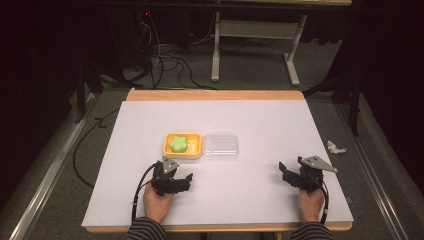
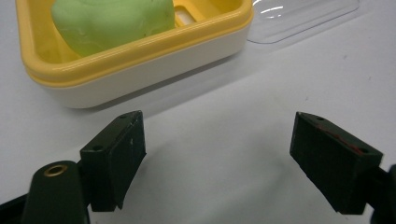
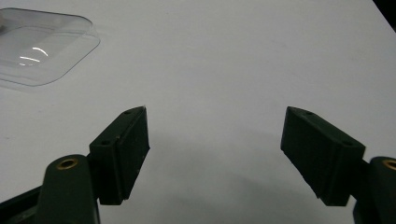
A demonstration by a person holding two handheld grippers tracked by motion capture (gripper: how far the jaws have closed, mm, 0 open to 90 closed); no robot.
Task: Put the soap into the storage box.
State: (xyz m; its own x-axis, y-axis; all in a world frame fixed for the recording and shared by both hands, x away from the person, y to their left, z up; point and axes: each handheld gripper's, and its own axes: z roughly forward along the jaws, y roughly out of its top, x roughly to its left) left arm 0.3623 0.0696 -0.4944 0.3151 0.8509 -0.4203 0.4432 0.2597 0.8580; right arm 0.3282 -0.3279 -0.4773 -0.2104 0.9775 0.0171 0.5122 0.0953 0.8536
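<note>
A yellow soap box [image 1: 168, 150] stands near the middle of the white table with a green flower-shaped soap [image 1: 178, 144] in it. Its clear lid [image 1: 220, 146] lies flat right beside it. My left gripper [image 1: 175, 171] rests just in front of the box, open. In the left gripper view its jaws [image 2: 217, 140] stand wide apart over bare table, with the box [image 2: 140, 60], the soap [image 2: 112, 18] and the lid [image 2: 303, 16] beyond them. My right gripper [image 1: 294, 172] sits at the front right, open. The right gripper view has its jaws [image 3: 215, 135] apart and the lid [image 3: 42, 46] far off.
A white sheet [image 1: 225, 200] covers the wooden table. On the grey floor at the right lies a crumpled scrap of paper [image 1: 335, 147]. Cables [image 1: 170, 65] and a table frame [image 1: 255, 30] lie beyond the far edge.
</note>
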